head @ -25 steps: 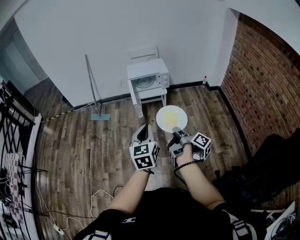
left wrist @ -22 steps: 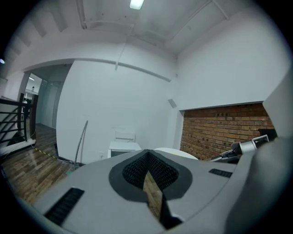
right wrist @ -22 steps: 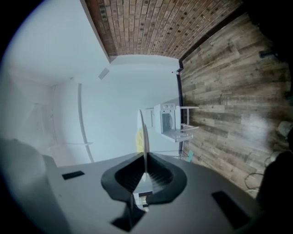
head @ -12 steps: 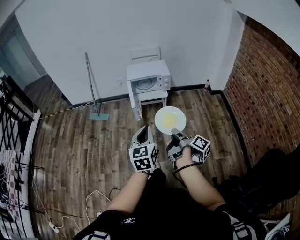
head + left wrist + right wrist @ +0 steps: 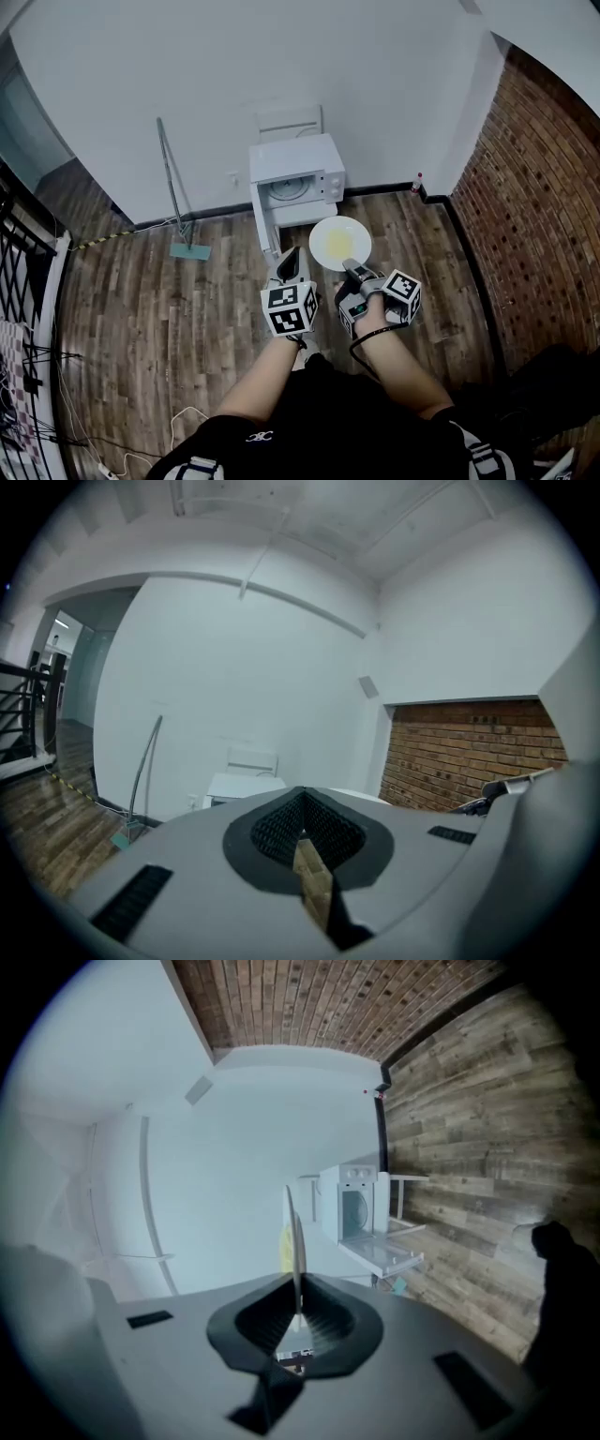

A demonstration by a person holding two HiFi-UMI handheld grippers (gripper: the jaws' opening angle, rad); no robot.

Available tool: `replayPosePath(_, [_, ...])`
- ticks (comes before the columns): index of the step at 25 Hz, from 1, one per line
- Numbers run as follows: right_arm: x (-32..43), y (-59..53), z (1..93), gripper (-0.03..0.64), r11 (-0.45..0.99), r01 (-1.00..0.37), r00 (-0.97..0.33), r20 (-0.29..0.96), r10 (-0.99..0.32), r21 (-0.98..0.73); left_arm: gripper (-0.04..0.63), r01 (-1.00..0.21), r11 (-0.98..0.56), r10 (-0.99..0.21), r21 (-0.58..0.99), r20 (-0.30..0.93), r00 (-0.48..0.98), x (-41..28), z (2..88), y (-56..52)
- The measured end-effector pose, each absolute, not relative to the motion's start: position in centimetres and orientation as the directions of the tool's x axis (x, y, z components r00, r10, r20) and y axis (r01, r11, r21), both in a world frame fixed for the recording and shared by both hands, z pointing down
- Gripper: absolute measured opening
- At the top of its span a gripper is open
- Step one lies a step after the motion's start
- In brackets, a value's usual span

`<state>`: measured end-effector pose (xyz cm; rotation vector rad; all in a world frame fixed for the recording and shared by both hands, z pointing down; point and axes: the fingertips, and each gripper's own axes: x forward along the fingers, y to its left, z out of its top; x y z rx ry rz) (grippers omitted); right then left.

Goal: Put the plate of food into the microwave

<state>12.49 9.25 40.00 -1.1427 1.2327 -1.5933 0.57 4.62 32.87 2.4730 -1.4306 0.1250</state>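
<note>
Plate: white plate (image 5: pixel 340 243) of yellow food (image 5: pixel 337 245), carried level in the air above the floor, near side of the microwave.
Right gripper (image 5: pixel 350 267): fingers narrow, pinched on the plate's near rim.
Left gripper (image 5: pixel 291 255): fingers together, nothing between, just left of the plate.
Microwave (image 5: pixel 298 171): far, on a white stand (image 5: pixel 305 214), door (image 5: pixel 267 225) swung open leftward.
Step in hand: the carry; probably best to keep the plate flat, come straight at the opening and stay clear of the door.
Room: plank floor (image 5: pixel 159 309), white wall (image 5: pixel 187 75), brick wall (image 5: pixel 548 206) right, mop (image 5: pixel 173 187) leaning left.

Head camera looks down; all 3 share microwave (image 5: pixel 297 178).
</note>
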Motion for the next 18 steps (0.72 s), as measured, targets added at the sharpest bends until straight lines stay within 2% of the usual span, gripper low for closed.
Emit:
replayPosePath(9, [13.1, -3.2, 40.4, 0.025, -0.192, 0.082, -0.263, 0.165, -0.951, -0.978, -0.003, -0.863, -0.455, -0.83, 0.22, 0.245, 0.501, 0.7, 34.2, -7.6])
replayPosePath(18, [12.1, -9.5, 42.3, 0.025, -0.226, 0.051, -0.303, 0.2, -0.932, -0.973, -0.003, -0.867, -0.426, -0.834, 0.258, 0.26, 0.487, -0.3, 36.1, -14.1])
